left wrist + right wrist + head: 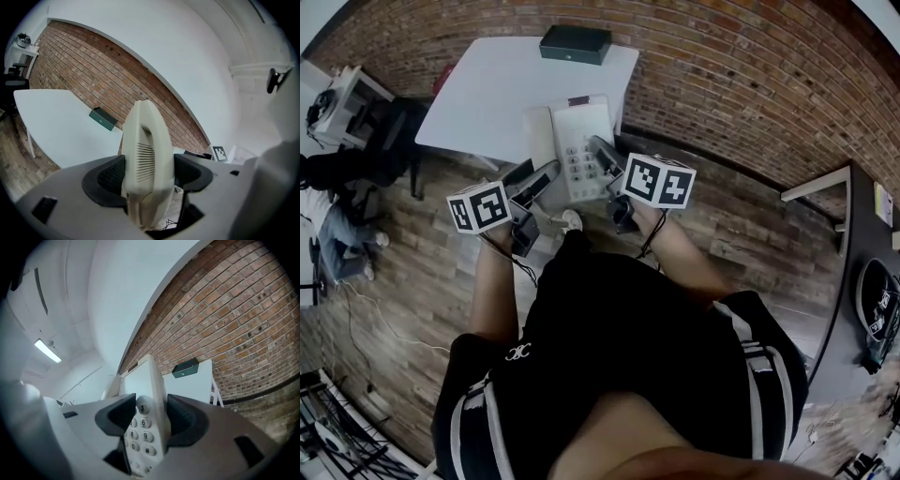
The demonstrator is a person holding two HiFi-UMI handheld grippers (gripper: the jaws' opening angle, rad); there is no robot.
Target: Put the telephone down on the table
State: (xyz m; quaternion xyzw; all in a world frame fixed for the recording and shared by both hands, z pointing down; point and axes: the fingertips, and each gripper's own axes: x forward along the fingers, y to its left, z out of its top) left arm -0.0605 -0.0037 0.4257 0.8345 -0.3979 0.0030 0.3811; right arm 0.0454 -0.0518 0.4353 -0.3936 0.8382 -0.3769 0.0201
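The cream telephone (581,150) is held in the air over the near edge of the white tabletop (483,94). The left hand-held gripper (147,174) is clamped on its handset (144,140), and the right hand-held gripper (152,420) is closed on the keypad edge of its base (140,434). A dark green box (575,43) lies at the tabletop's far edge.

The telephone (581,141) is smooth, matt cream plastic, its handset (146,150) moulded with a fine slotted grille and its keys (146,437) faintly glossy. The left gripper (149,172) and right gripper (152,413) have matt grey plastic bodies and black jaws with finely ribbed, rubbery-looking faces. The bench (487,94) is smooth matt white, the wall (750,84) rough brick, the floor (422,272) worn wood planks.
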